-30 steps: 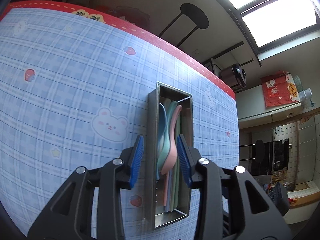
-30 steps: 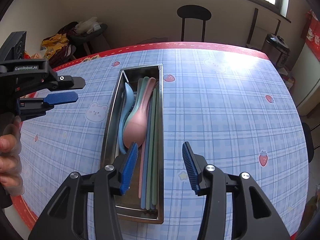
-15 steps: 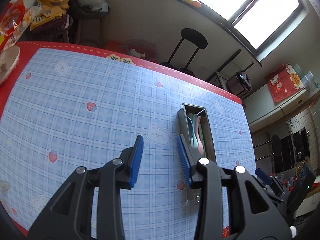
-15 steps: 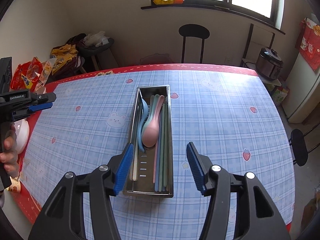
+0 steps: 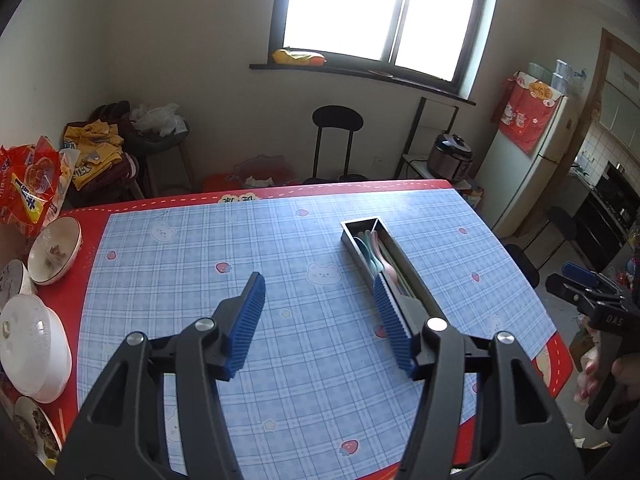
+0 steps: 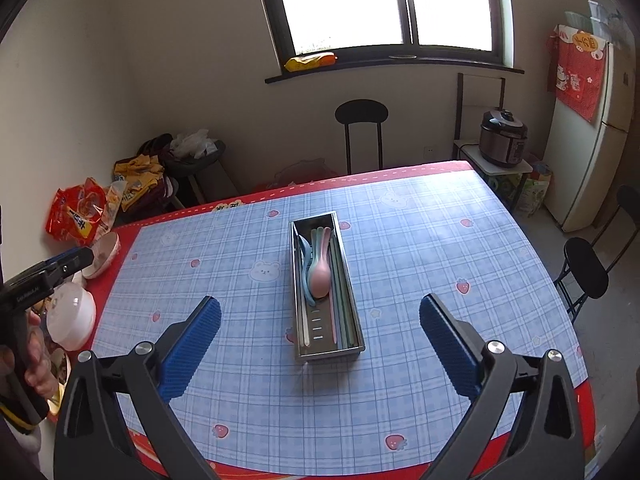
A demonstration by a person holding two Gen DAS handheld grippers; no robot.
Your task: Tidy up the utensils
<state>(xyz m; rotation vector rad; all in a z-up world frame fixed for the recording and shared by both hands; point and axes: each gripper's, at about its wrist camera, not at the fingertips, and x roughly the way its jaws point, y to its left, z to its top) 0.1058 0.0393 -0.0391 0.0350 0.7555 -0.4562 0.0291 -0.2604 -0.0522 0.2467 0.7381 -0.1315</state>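
A long metal utensil tray (image 6: 357,322) lies on the blue checked tablecloth (image 6: 420,248). It holds pastel spoons, a pink spoon (image 6: 320,276) on top, and several chopsticks (image 6: 340,280). The tray also shows in the left wrist view (image 5: 412,268), right of centre. My left gripper (image 5: 320,316) is open and empty, high above the table's near side. My right gripper (image 6: 320,340) is wide open and empty, high above the tray's near end. Each gripper shows at the edge of the other's view.
White bowls (image 5: 52,252) and a lidded dish (image 5: 28,340) stand on the table's left edge, with a red snack bag (image 5: 28,192) behind. Black stools (image 6: 588,268), a fridge (image 6: 588,140) and a rice cooker (image 6: 502,136) stand around the table.
Both grippers have pulled up and back from the tray, so the whole table shows. Both have opened wider. The tray and utensils have not moved.
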